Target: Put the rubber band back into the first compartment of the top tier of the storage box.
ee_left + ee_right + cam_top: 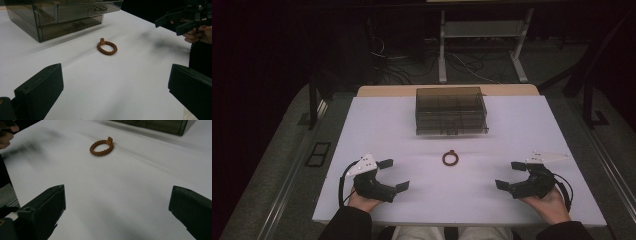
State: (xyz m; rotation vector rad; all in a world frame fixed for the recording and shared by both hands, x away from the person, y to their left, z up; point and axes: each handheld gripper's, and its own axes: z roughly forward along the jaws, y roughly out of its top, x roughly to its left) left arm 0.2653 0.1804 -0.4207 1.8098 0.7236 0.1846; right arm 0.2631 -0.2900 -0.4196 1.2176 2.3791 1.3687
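Near edge of the white table (pixel 362 200): left gripper (pixel 393 175) is sitting by the near-left corner, jaws spread wide, holding nothing. Right gripper (pixel 511 175) is sitting by the near-right corner, jaws likewise released and empty. Both are pointing inward toward the middle.

Mid-table: a braided brown ring (pixel 450 158) with a small tab is lying flat, roughly centred between the two grippers and well apart from both. It is resting just in front of the smoky drawer box (pixel 451 110), which is standing at the far edge, drawers shut as far as can be judged.

Risks, judging from here: the ring is thin and lying flat, so a jaw coming in low is likely to be scraping the table and pushing it away rather than pinching it. If both grippers are converging at once, they could be colliding over it. Overshooting could be knocking the box.
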